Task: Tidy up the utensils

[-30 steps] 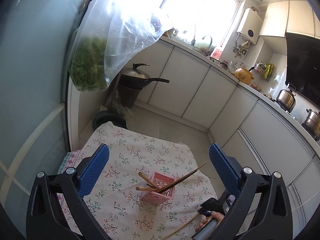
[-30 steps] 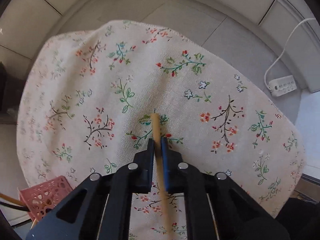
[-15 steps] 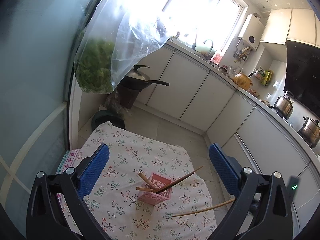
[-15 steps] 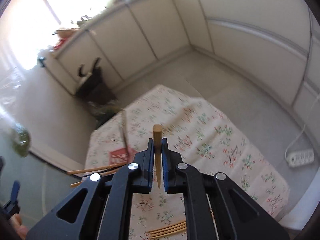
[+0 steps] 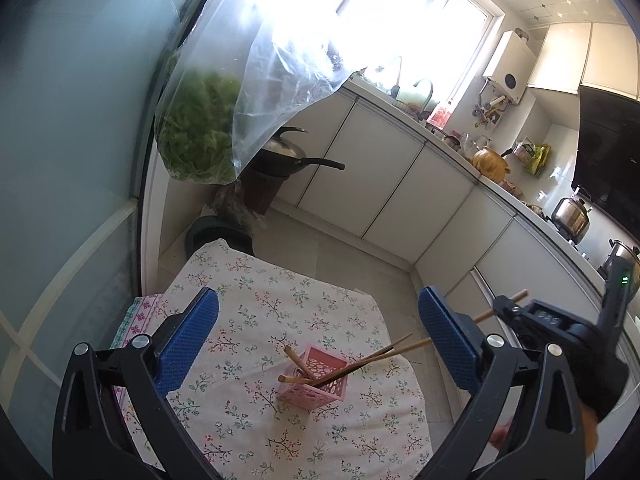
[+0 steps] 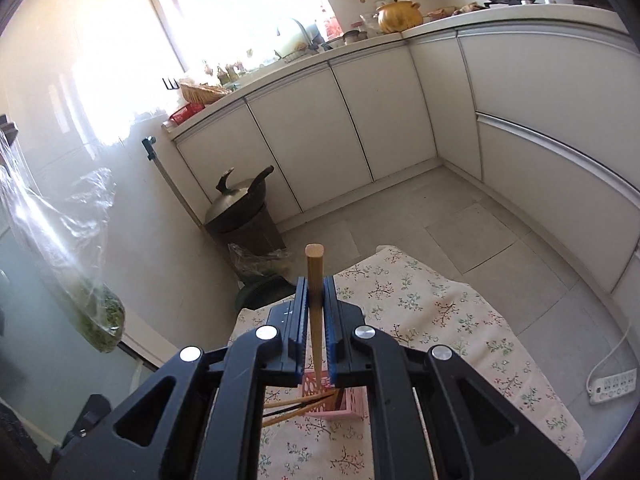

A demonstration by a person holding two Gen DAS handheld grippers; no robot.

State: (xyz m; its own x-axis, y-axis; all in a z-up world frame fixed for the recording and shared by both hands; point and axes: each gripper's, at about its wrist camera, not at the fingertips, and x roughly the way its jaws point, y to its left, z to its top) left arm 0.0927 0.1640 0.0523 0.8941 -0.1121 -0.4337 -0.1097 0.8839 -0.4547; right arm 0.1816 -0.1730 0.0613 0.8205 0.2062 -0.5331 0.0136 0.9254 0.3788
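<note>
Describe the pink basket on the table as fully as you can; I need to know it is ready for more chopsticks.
The pink basket is a small, square, open-topped holder of what looks like plastic, its walls pierced with a lattice of holes. It stands upright on the floral tablecloth, toward the near right part of the table. Several wooden chopsticks already lean in it, their ends sticking out over the rim at different angles. Nothing else touches it. In the right wrist view it sits directly below the right hand-held gripper, partly hidden.

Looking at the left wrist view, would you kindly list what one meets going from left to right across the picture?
Bag of greens → wok → pink basket → orange pot → right tongs, shut on a chopstick → steel pot.
</note>
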